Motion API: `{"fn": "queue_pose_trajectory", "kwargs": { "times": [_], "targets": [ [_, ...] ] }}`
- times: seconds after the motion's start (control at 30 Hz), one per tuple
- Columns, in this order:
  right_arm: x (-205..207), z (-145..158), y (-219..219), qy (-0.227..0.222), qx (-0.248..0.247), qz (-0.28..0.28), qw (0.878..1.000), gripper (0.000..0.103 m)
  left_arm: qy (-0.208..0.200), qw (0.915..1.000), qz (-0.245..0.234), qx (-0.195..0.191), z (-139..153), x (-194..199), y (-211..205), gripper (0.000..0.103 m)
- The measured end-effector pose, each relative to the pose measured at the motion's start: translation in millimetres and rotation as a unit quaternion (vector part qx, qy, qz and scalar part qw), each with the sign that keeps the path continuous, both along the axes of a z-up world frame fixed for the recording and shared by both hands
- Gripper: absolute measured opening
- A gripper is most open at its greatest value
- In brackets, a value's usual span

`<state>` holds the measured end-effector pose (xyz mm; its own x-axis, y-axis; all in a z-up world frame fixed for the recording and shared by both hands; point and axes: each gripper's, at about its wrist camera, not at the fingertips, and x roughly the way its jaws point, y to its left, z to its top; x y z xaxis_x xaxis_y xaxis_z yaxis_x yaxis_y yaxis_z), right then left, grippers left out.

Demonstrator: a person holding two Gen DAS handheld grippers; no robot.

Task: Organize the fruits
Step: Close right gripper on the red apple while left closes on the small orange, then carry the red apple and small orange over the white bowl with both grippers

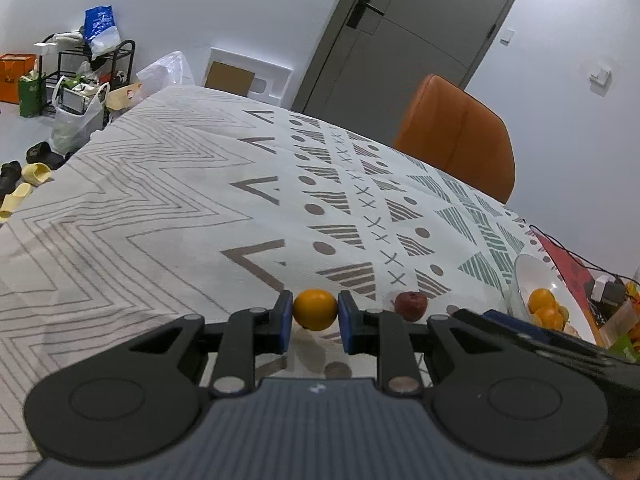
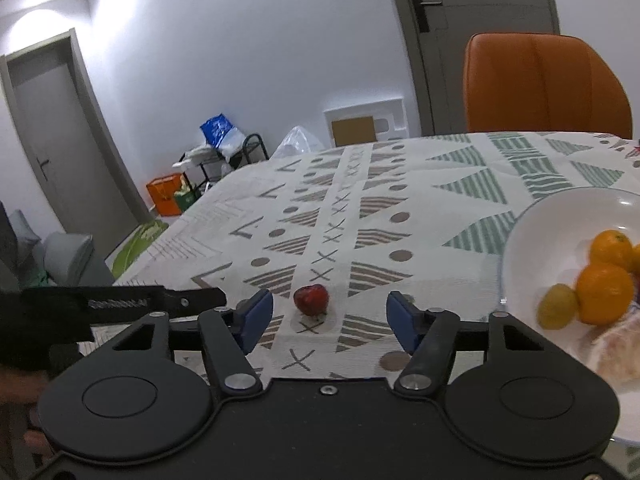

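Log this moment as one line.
left hand-held gripper: shut on orange | right hand-held gripper: open, red fruit ahead | bowl: holds fruit

- The worktop [image 1: 168, 200] lies bare and open ahead of both tools, out to its far edge.
- The red fruit [image 2: 311, 299] sits alone between the right tool's spread fingers, free on all sides.
- The white bowl [image 2: 532, 232] blocks the right side.
- An orange chair [image 2: 544, 84] stands behind the far edge.
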<state>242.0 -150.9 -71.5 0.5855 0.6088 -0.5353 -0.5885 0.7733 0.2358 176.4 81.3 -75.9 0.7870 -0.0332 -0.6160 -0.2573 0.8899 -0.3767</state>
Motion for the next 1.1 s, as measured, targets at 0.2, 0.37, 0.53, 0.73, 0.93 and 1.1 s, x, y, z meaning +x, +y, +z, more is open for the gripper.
{"fn": "queue_pose_trajectory", "kwargs": {
  "times": [0.2, 0.37, 0.53, 0.73, 0.93, 1.1],
  "targets": [
    [6, -4, 17, 0.003, -0.014, 0.006, 1.000, 0.054, -0.002, 1.0000, 0.002, 0.001, 2, -3, 6, 0.023],
    [10, -9, 31, -0.012, -0.042, 0.004, 0.999, 0.053, -0.001, 1.0000, 0.004, 0.002, 3, -5, 11, 0.023],
    [11, -13, 35, -0.013, -0.052, 0.009, 0.999, 0.022, 0.006, 1.0000, 0.005, 0.006, 2, -3, 13, 0.023],
    [3, -7, 16, -0.018, -0.037, 0.000, 0.999, 0.022, 0.001, 0.9999, 0.004, 0.014, 8, -5, 6, 0.023],
    [-7, 3, -13, -0.024, -0.010, -0.020, 0.999, 0.022, -0.005, 0.9997, -0.013, 0.022, 13, -5, -13, 0.023],
    [-14, 11, -38, -0.032, 0.009, -0.040, 0.999, 0.022, -0.013, 0.9991, -0.032, 0.024, 20, -5, -31, 0.023]
  ]
}}
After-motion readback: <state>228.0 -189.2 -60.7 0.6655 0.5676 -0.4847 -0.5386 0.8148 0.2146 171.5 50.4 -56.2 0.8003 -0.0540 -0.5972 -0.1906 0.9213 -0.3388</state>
